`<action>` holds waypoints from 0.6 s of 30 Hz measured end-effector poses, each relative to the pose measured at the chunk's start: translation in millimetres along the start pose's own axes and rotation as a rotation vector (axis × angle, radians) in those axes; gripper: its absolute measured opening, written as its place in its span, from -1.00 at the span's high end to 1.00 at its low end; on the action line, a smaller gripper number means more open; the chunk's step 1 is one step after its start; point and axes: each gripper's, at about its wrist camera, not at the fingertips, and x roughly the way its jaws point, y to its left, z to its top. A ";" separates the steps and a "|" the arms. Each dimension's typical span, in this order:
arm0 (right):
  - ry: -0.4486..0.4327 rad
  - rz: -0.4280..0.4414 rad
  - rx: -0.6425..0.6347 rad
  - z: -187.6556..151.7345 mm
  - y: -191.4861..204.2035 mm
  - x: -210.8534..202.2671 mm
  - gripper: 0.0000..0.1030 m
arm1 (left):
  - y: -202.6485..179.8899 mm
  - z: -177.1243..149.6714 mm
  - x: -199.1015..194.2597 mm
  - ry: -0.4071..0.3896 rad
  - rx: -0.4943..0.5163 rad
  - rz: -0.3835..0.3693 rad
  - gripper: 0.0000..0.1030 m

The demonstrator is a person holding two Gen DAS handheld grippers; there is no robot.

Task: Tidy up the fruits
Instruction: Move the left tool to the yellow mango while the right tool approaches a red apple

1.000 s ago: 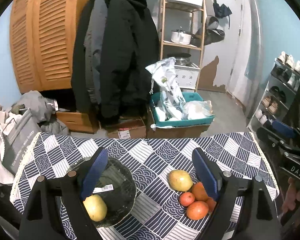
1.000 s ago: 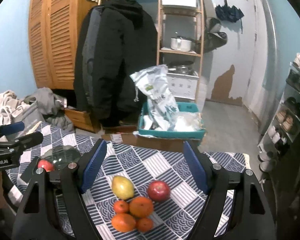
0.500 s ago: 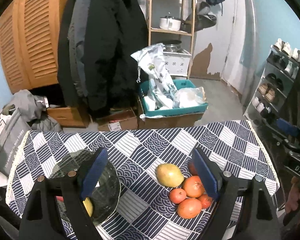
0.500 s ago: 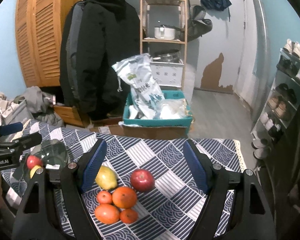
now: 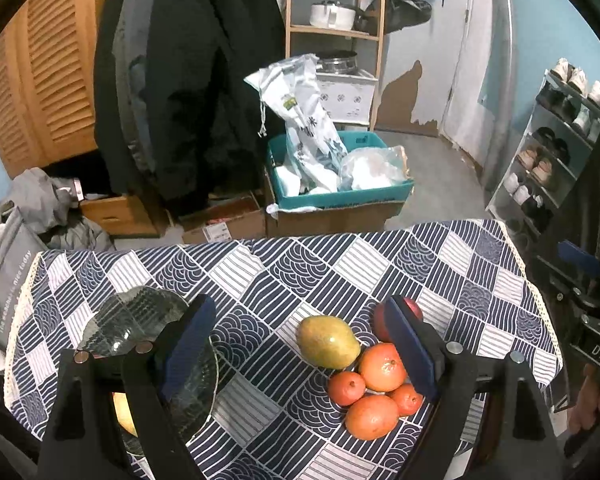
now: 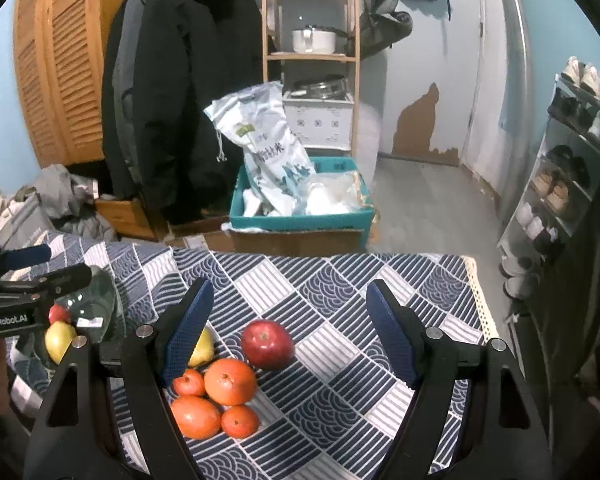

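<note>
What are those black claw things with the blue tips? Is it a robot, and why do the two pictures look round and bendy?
It is not a robot. A person holds one claw tool in each hand, and a tiny wide-eyed camera sits on each tool, looking along its two fingers. That lens bends the picture.

One picture comes from the left gripper, the other from the right gripper. Both are open and hold nothing.

Below them is a table with a blue and white tablecloth. On it lies a pile of fruit: a yellow-green mango, a red apple and four oranges, big and small. To the left stands a glass bowl with a yellow fruit and a small red one in it.

In the right picture, the left tool shows at the left edge, above the bowl.
</note>
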 end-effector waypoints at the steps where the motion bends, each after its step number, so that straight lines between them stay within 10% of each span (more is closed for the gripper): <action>1: 0.009 -0.001 -0.001 -1.2 -0.2 3.0 -0.52 | -1.0 -0.7 4.4 0.011 0.003 0.004 -0.70; 18: 0.190 -0.003 0.012 -28.3 -6.6 68.4 -0.52 | -6.8 -17.7 85.0 0.182 -0.008 0.024 -0.70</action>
